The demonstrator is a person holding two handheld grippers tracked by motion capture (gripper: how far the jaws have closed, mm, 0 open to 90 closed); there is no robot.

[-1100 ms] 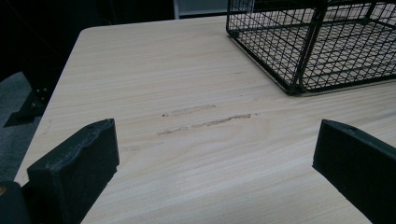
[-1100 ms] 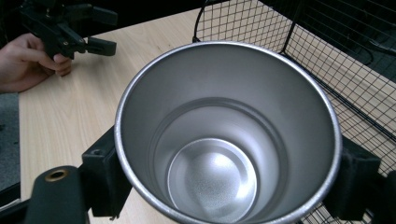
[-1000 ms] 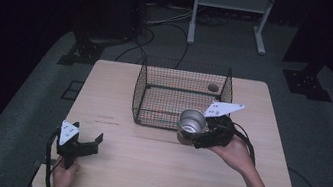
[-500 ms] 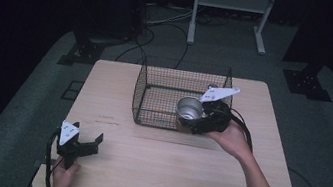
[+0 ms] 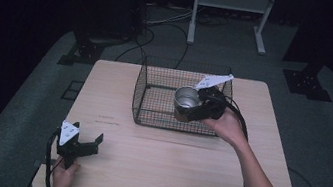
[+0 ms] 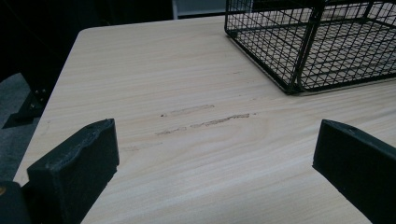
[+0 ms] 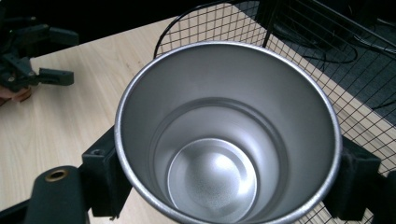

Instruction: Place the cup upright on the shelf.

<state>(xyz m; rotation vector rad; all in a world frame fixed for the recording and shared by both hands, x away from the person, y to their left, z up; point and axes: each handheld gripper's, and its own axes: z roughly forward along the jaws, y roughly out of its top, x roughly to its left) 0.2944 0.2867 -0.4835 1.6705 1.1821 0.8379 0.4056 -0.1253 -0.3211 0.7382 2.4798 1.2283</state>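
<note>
While the right gripper (image 5: 191, 108) squeezes the metal cup (image 5: 186, 102) – mouth up – the wire basket (image 5: 153, 102) waits right under it; the left gripper (image 5: 88, 141) rests open, far off.

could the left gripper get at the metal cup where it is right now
Probably not easily. The left gripper rests open near the table's front left corner, while the metal cup is clamped in the right gripper over the wire basket, whose near wall stands between them.

Pale wooden table (image 5: 169, 160), white shelf frame (image 5: 229, 2), floor cables (image 5: 161, 19)
</note>
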